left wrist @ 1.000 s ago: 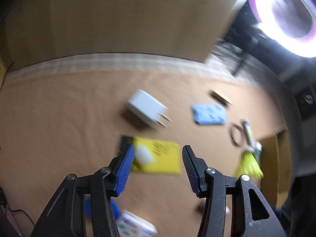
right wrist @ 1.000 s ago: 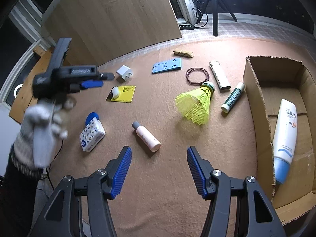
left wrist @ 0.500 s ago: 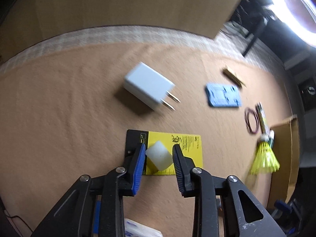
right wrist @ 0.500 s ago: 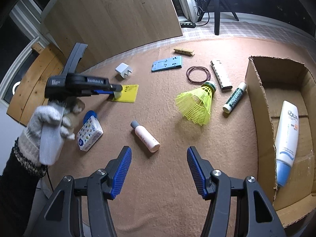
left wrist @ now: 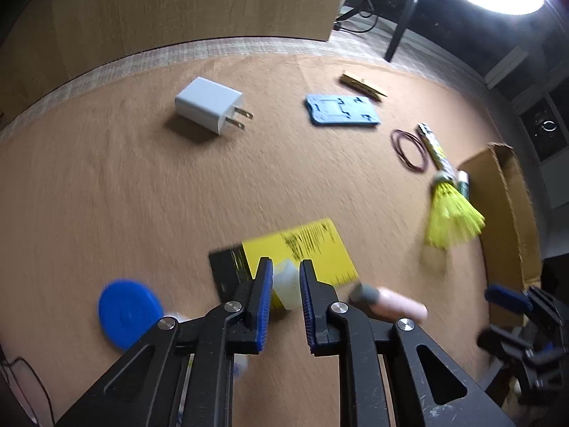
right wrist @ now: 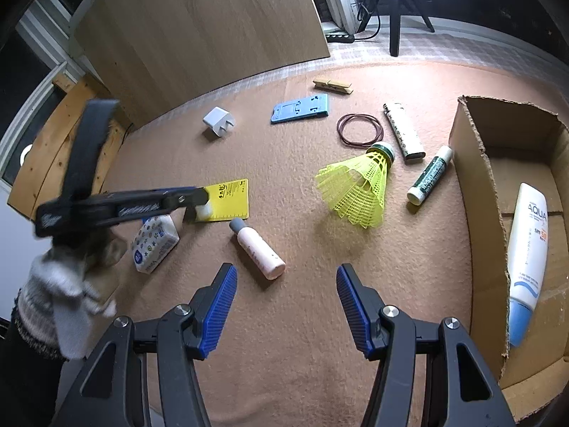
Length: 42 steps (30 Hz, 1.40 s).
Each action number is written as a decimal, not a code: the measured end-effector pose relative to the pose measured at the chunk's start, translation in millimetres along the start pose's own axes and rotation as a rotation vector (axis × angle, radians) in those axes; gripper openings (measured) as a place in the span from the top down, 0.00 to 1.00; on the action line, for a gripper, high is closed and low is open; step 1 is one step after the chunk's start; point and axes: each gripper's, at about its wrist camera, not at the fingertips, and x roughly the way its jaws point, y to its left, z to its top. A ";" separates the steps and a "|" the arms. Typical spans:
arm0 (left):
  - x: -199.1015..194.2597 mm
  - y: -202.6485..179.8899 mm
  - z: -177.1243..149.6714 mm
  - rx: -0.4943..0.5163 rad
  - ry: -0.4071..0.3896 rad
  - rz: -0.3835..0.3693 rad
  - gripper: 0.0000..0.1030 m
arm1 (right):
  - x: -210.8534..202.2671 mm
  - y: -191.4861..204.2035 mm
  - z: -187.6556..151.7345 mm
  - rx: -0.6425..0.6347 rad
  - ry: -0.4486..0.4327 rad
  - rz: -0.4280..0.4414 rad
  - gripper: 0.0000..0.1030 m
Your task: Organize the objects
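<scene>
A small white block (left wrist: 284, 284) sits at the near end of a yellow and black card (left wrist: 313, 249) on the tan mat. My left gripper (left wrist: 286, 267) points down at it. Its jaws are closing, and the blue pads (left wrist: 266, 284) press the block from both sides. From the right wrist view the same gripper (right wrist: 201, 206), held by a gloved hand (right wrist: 67, 284), meets the block (right wrist: 203, 210) at the card's (right wrist: 229, 199) left edge. My right gripper (right wrist: 286, 277) hangs open above bare mat, with nothing between its fingers.
A cardboard box (right wrist: 473, 178) at the right holds a sunscreen tube (right wrist: 526, 249). Around the mat lie a pink bottle (right wrist: 258, 249), yellow shuttlecock (right wrist: 359, 185), lip balm (right wrist: 430, 174), lighter (right wrist: 403, 131), hair ties (right wrist: 359, 130), blue stand (right wrist: 298, 108), clothespin (right wrist: 332, 85), charger (right wrist: 218, 122) and tissue pack (right wrist: 154, 242).
My left gripper came down over the yellow card and narrowed from wide open until its pads closed on the white block. The right gripper stayed where it was.
</scene>
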 end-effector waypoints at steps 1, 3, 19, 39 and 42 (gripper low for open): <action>-3.1 -0.5 -3.5 0.002 -0.002 -0.003 0.84 | 1.6 0.2 1.1 -0.006 0.003 0.001 0.47; -12.8 -0.3 -13.6 0.001 -0.008 -0.014 0.84 | 5.2 3.2 4.0 -0.029 0.010 0.001 0.47; -22.7 -3.8 -74.4 0.011 -0.013 0.007 0.50 | 56.9 42.6 28.0 -0.259 0.116 -0.001 0.47; -2.5 -10.6 -59.0 -0.023 -0.011 -0.010 0.72 | 80.6 36.4 25.0 -0.265 0.172 -0.039 0.78; -1.0 -9.3 -57.5 -0.033 -0.012 -0.011 0.72 | 79.5 36.1 23.2 -0.257 0.175 -0.034 0.83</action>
